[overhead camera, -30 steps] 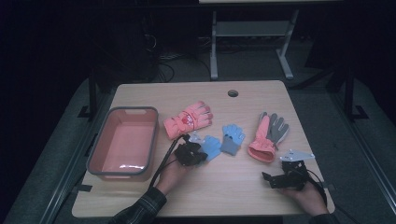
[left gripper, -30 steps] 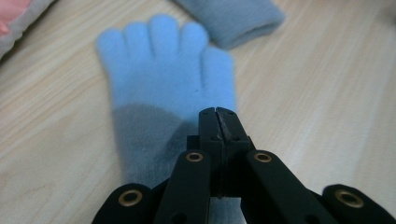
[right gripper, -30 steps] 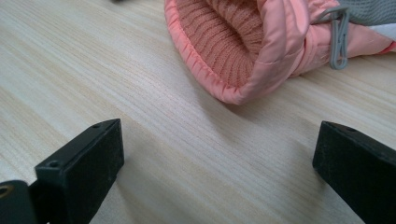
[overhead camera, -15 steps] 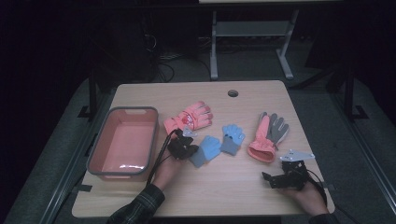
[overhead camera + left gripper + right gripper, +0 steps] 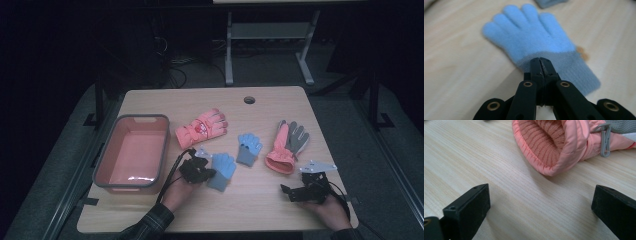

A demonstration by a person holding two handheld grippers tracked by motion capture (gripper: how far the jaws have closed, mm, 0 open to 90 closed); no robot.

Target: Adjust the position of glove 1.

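While left gripper (image 5: 540,65) pinches cuff, blue glove (image 5: 534,40) extends beyond.

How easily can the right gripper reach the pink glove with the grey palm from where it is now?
Probably yes. The right gripper is open, and its own view shows bare table between its fingers and the cuff of the pink glove. Nothing lies in between.

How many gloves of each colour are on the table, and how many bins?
Blue knit gloves: 2, one at the left tool, one farther right
Pink ski gloves: 2, one by the bin, one showing a grey palm
Pink bins: 1
Total: 5
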